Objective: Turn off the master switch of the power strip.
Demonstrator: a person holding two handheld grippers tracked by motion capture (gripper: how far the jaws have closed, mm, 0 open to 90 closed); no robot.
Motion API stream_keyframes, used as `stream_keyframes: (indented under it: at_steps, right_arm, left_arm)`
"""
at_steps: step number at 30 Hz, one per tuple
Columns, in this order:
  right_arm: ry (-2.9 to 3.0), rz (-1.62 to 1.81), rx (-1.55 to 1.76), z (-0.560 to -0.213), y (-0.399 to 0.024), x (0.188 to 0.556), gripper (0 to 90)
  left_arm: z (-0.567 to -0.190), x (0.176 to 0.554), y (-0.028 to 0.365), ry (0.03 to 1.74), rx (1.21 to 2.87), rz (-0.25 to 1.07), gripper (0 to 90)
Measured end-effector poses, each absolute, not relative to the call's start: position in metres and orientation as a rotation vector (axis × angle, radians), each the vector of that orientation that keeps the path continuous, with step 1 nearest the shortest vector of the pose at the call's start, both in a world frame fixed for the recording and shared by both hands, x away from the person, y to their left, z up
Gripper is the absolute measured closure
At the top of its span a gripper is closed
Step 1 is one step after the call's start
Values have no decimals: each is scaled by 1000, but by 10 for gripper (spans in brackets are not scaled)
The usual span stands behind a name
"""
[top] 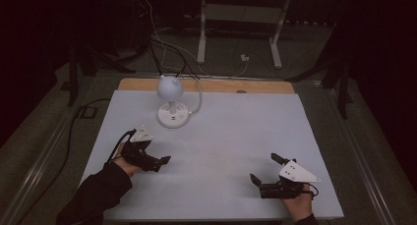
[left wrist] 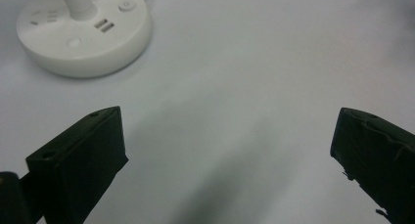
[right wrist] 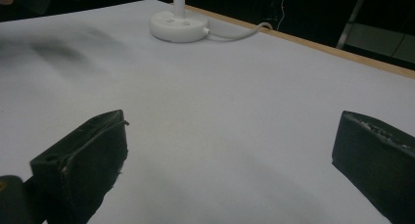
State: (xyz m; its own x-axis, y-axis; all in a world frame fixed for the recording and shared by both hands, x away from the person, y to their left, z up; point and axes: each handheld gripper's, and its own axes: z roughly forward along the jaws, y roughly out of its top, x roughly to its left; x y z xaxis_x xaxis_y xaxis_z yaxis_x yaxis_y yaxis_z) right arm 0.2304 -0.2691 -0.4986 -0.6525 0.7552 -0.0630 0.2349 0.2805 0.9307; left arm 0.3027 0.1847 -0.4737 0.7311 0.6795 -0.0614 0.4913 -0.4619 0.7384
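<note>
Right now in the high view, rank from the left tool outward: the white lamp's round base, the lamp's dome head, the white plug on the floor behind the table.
1. Round white lamp base: up and right of the left tool.
2. Pale dome lamp head: above the base.
3. White plug: on the floor beyond the table's far edge.
</note>
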Motion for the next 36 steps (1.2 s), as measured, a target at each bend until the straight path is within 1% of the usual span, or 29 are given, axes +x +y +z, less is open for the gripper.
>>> stream_keyframes:
  at_steps: [16,27,30,36]
  right_arm:
    - [2065,1356,878,-499,-268,230,0]
    - [2069,1355,878,-500,-268,230,0]
    - [2073,1359,881,-500,-267,231,0]
    - [2073,1360,873,-500,-267,231,0]
  left_arm:
    - [-490,265,203,865,2170,328,5]
    - [-510,244,214,846,2153,327,5]
    - [-518,243,217,849,2142,324,5]
    - [-520,247,216,847,2133,314,5]
